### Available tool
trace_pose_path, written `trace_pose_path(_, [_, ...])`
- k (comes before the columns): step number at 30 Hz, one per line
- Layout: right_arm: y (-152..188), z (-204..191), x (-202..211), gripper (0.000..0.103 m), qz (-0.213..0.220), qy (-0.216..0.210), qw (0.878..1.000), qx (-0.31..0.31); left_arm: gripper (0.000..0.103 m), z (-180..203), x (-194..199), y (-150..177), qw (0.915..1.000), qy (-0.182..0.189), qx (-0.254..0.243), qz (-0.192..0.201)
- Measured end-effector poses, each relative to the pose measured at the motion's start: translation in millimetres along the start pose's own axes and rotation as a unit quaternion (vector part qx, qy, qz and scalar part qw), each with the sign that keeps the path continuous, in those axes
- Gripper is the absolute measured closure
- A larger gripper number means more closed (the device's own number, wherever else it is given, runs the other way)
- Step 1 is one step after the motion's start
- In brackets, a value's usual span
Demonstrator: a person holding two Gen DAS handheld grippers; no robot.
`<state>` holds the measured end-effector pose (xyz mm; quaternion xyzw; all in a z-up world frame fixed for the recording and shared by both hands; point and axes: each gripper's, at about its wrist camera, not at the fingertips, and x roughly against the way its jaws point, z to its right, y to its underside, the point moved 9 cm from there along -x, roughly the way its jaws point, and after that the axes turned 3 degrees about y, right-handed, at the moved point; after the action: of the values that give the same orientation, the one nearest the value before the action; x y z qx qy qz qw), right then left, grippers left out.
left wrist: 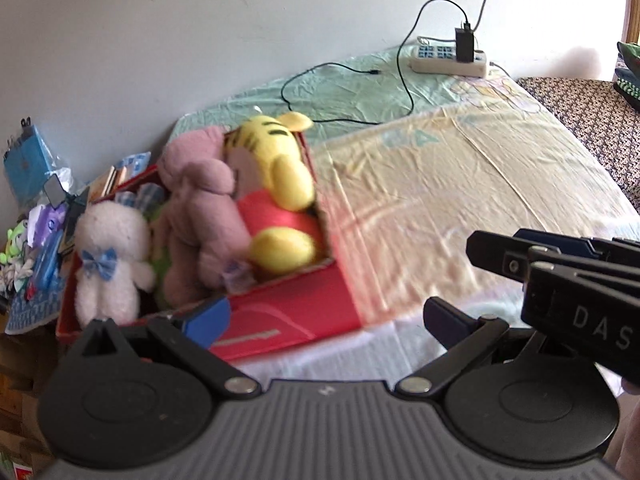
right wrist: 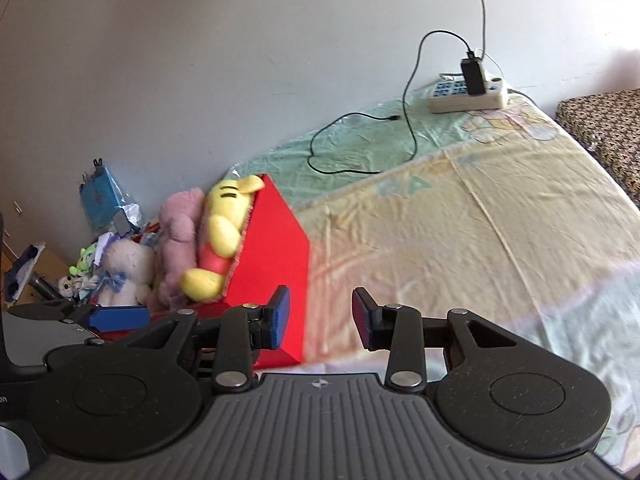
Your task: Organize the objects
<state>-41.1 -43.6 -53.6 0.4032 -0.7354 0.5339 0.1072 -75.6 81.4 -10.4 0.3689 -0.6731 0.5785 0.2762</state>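
A red box sits at the left edge of the bed, packed with plush toys: a yellow striped tiger in a red shirt, a pink plush and a white plush with a blue bow. The right wrist view shows the same red box, tiger, pink plush and white plush. My left gripper stands open just in front of the box, nothing between its fingers. My right gripper is open beside the box's right corner, empty; it also shows as the right gripper at the left view's right edge.
A bed sheet in yellow and green spreads to the right. A power strip with a black charger and a looping black cable lies by the wall. Clutter of small items piles up left of the box. A patterned cushion is far right.
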Motion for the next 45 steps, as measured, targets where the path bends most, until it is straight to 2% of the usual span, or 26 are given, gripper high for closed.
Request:
trace_pose_path(5, [4.8,3.7,3.5,0.065,-0.007,-0.006,1.000,0.007,0.000,6.3,4.1,6.7,0.9999,-0.007,0.010,-0.005])
trace_pose_path(10, [3.7,-8.6,1.4,0.065,-0.011,-0.019,1.000,0.021,0.000,-7.7,9.8,9.6,0.9994,-0.022,0.027,-0.001])
trace_pose_path(18, [-9.6,-59.3,-12.1,0.065,-0.005,-0.055,0.997,0.048,0.000,-67.1,18.8,3.6,0.9959,-0.055,0.070,0.016])
trace_pose_path(24, [-19.6,-99.3,-30.3,0.065,0.000,-0.066,0.996,0.066,0.000,-115.1,16.8,-3.8,0.9934,-0.062,0.093,0.025])
trace_pose_path(30, [-28.7,-124.9,-47.6,0.065,0.010,-0.061,0.995,0.072,0.000,-149.8,9.0,-12.8,0.9922,-0.053,0.106,0.040])
trace_pose_path(35, [-35.7,-135.6,-58.8,0.065,0.018,-0.047,0.996,0.075,0.000,-169.0,-0.5,-16.0,0.9914,-0.017,0.121,0.046])
trace_pose_path(37, [-37.4,-139.4,-61.6,0.064,0.022,-0.040,0.996,0.076,0.000,-176.2,-4.7,-15.7,0.9906,-0.015,0.128,0.046])
trace_pose_path(41, [-36.7,-144.2,-69.3,0.064,0.022,-0.026,0.996,0.079,0.000,-187.9,-15.5,-14.2,0.9909,-0.030,0.125,0.039])
trace_pose_path(45, [-35.9,-147.1,-78.0,0.064,0.017,-0.015,0.997,0.076,0.001,-196.2,-26.9,-11.7,0.9911,-0.015,0.131,0.017])
